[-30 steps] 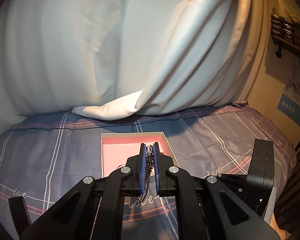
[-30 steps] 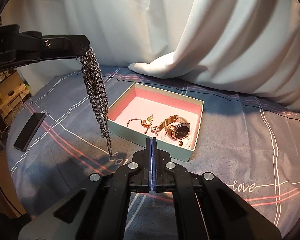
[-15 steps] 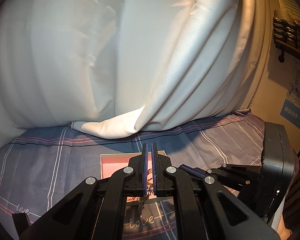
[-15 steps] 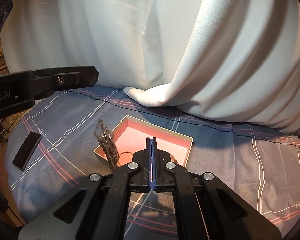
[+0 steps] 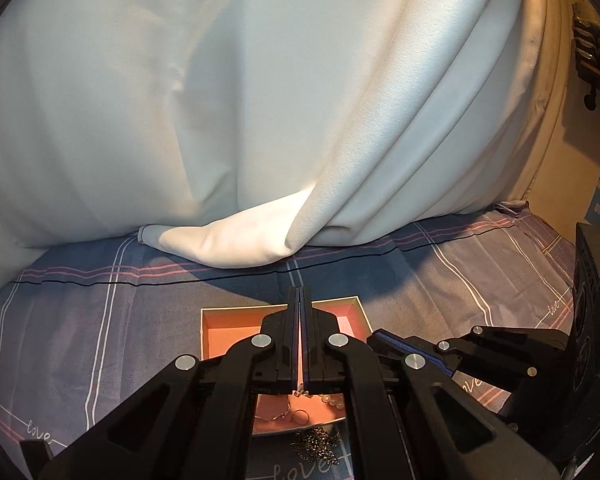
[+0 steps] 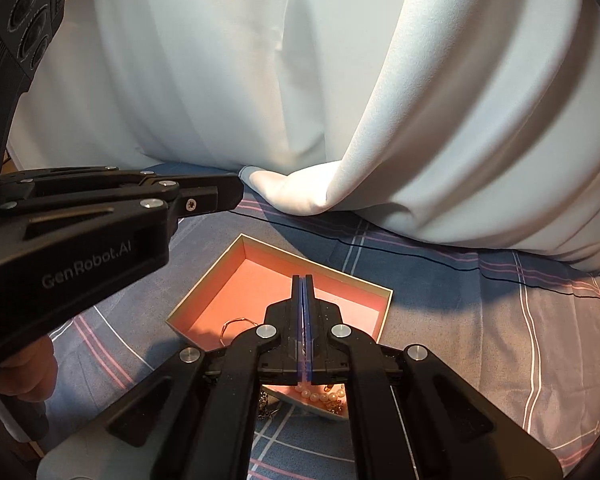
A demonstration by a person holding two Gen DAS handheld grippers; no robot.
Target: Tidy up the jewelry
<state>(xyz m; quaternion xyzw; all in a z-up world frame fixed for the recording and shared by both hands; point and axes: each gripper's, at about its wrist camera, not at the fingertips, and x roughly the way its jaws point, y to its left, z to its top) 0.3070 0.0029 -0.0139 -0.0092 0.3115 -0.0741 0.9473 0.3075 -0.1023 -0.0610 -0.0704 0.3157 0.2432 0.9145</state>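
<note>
The left gripper [image 5: 301,308] is hovering above the box with its fingers pressed together and nothing visibly between them. The right gripper [image 6: 302,292] is likewise hanging over the box, fingers closed flat against each other and empty.

Seen from the left wrist, the dark chain [image 5: 317,445] is lying in a loose heap on the plaid bedsheet [image 5: 100,312], at 6 o'clock from the left fingertips, just outside the near wall of the pink-lined box [image 5: 224,330] and apparently touching it. The heap is bunched, so no long axis is showing.

From the right wrist, only a scrap of the chain is peeking out at about 7 o'clock under the linkage. The pearls [image 6: 320,396] and a thin ring [image 6: 236,322] are sitting inside the box.

My judgement: the left gripper is nearer the chain and would need to draw back toward 6 o'clock, then open.
</note>
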